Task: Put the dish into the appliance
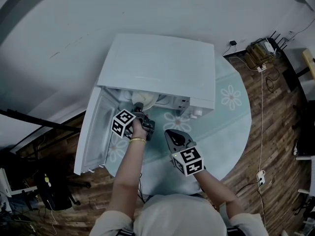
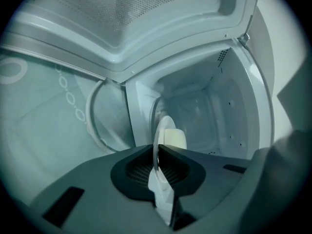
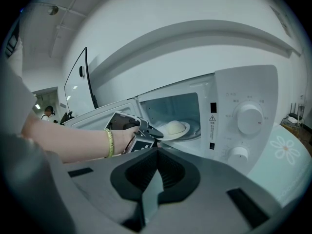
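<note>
A white microwave stands on a round table with its door swung open to the left. My left gripper is shut on the rim of a white plate that carries a pale bun. Plate and bun sit in the mouth of the oven cavity, level, as the plate shows in the right gripper view. My right gripper hangs in front of the microwave, shut with nothing in it.
Two round knobs sit on the microwave's right panel. A teal cloth with flower prints covers the table. Cables and a power strip lie on the wooden floor at the right. Dark stands are at the left.
</note>
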### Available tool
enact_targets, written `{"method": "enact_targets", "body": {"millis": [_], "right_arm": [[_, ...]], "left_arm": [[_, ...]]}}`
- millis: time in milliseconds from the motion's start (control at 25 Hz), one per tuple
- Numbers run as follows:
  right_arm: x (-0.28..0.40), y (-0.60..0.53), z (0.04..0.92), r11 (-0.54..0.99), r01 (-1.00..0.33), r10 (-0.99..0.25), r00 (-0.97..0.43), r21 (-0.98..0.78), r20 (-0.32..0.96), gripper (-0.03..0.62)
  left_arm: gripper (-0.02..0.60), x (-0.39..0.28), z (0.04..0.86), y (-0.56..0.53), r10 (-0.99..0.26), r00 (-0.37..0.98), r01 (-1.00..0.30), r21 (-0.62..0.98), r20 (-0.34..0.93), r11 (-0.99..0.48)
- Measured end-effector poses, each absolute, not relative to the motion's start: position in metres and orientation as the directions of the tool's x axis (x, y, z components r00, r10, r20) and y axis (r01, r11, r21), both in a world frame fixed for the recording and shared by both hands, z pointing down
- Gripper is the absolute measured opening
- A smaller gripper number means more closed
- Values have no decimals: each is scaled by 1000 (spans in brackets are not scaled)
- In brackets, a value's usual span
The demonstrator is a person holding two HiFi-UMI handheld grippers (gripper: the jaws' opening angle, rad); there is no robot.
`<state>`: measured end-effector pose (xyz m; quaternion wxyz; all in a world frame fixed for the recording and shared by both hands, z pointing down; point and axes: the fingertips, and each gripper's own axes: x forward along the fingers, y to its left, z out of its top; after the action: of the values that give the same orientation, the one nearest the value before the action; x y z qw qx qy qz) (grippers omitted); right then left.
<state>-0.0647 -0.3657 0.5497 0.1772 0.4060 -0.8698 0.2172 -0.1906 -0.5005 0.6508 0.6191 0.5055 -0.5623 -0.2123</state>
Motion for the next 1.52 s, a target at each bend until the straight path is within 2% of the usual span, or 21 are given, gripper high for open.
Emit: {"method": "enact_targets", "body": {"millis": [760,840,1000,1200,1520], "right_arm": [[-65,-364,550,574,-784,-629,-608,-238,485,5],[-65,-364,550,574,-784,-628,-607,-237,486,5],[-65,-363,550,573,-783,-627,-608,-240,487,5],[-66,-361,549,577,-781,-626,-612,-240,484,5],[-64,-357,549,575,-781,-627,-612,-243,483,5]], "left_arm": [[43,-172,641,-531,-791,282,-463,799,542,383],[62,-171,639,-531,-797,282,-472,800,534,370],[140,-171,633,-531,-807,271,-481,800,524,358],[212,-174,639,-523,-789,247,-496,773,562,395],[215,-177,639,-516,-792,248,-491,777,558,394]]}}
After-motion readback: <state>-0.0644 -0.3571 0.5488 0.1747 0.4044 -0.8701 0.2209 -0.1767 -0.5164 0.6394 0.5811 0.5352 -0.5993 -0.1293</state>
